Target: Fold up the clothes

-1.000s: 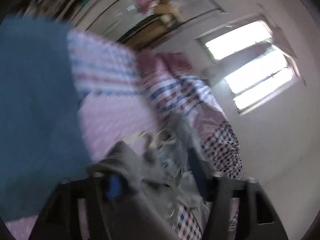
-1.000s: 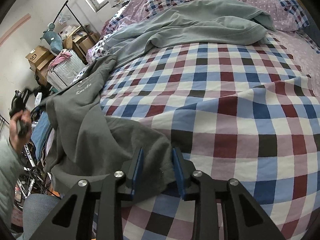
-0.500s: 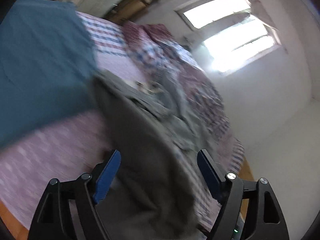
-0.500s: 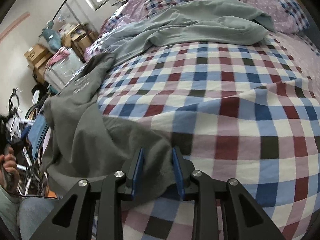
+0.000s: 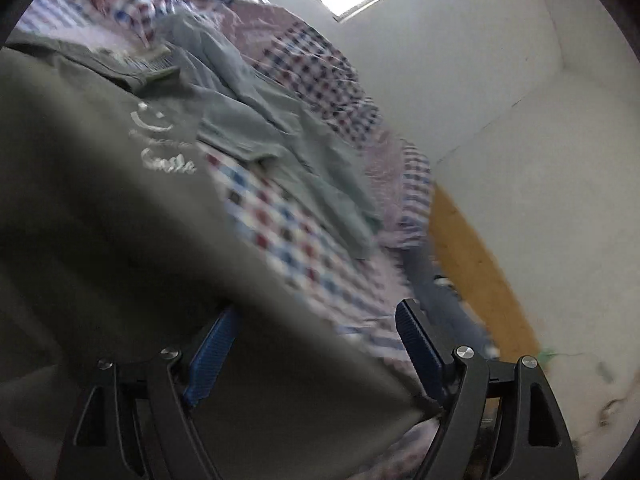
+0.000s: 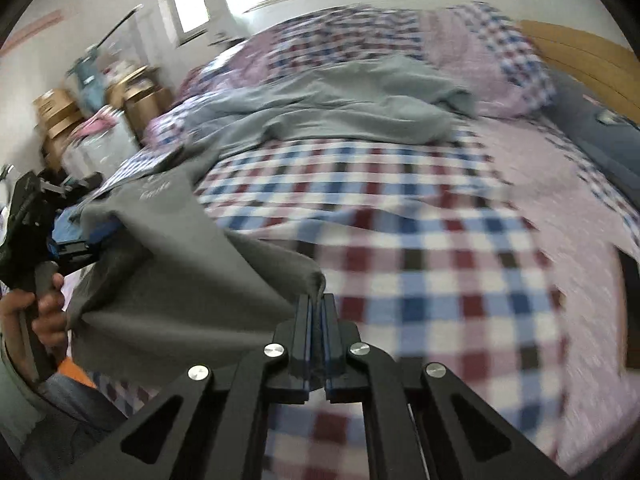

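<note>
Right wrist view: right gripper [image 6: 317, 312] clamps the grey shirt [image 6: 172, 280]; left gripper [image 5: 320, 344] gapes apart.

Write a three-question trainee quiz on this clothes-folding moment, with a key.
1. True or false: the right claw is shut on the dark grey shirt.
2. How do the left claw's jaws stand? A) wide apart B) clamped on a pillow C) shut
3. Fill in: the light grey-green garment lies crumpled on the ____ bedspread.

Key: 1 true; 2 A; 3 checked.
</note>
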`<state>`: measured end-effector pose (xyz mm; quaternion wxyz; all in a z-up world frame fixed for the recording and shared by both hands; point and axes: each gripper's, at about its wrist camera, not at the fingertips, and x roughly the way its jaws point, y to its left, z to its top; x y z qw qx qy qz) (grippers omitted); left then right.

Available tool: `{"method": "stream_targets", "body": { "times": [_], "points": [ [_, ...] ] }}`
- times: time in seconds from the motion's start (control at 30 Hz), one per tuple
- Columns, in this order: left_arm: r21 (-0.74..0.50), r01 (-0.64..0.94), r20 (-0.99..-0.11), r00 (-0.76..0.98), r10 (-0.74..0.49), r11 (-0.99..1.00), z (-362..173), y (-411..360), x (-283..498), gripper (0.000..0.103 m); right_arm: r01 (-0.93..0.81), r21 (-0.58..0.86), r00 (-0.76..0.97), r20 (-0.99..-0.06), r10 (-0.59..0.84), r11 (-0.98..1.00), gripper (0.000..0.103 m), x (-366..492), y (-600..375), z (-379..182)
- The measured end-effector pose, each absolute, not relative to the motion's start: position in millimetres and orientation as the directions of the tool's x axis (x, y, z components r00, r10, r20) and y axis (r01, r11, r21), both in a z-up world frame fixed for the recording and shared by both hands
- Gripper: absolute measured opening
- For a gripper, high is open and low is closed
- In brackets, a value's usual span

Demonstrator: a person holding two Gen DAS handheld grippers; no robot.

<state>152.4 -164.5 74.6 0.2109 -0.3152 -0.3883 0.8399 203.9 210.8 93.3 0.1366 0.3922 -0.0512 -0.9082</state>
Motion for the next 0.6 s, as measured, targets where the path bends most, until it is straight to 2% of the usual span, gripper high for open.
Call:
{"method": "stream_targets", "body": {
  "times": [0.17,0.33,0.47,0.57,0.6],
  "points": [
    [-0.846,-0.098,-0.291,-0.739,0.608,-0.524,75,-177,140,0.084,0.027,0.214,-0.694,-0.699,-0.173,-0.976,0.002,235,264,108],
    [-0.876,-0.032,-0.301,-0.744,0.596,-0.482,65,-180,126,0.084,-0.167,0.202,-0.655,-0.754,-0.044,-0.965,0.003,253,318,107],
    [-0.878,0.003,-0.333,-0.723,0.605,-0.479,58,-175,117,0.084,-0.261,0.114,-0.572,-0.818,0.058,-0.959,0.007,249,329,96],
    [-0.863,0.011,-0.355,-0.725,0.590,-0.505,59,-170,114,0.084,-0.323,0.130,-0.572,-0.816,0.084,-0.937,0.024,249,340,100],
    [-0.860,0.013,-0.360,-0.725,0.587,-0.511,60,-168,112,0.084,-0.318,0.157,-0.590,-0.805,0.066,-0.935,0.039,248,341,102]
  ]
}}
